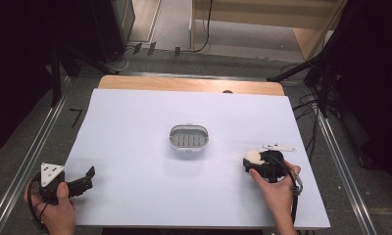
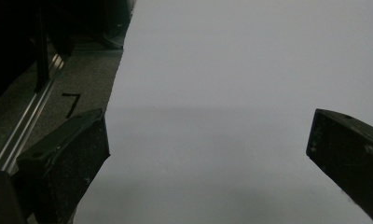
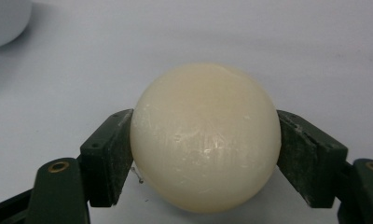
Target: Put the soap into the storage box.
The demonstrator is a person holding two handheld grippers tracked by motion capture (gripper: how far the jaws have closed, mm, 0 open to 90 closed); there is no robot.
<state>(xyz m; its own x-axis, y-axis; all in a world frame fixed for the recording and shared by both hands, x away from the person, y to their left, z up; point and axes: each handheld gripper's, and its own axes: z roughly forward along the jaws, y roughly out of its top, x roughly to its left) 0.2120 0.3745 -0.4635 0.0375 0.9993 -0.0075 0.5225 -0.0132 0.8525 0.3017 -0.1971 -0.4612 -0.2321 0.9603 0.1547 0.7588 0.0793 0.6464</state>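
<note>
High view: cream ball pinched in the right gripper near the table's right side, grey slotted dish well apart at the middle, nothing between them; left gripper at the lower left edge, jaws spread. Left gripper view: spread jaws over bare white table, nothing between. Right gripper view: ball pressed between both pads, resting on the table; dish rim at upper left.

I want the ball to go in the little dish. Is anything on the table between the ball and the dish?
Nothing visible is in the way. The right gripper is shut on the cream ball near the table's right side, and only bare white table lies between it and the dish in the middle.
</note>
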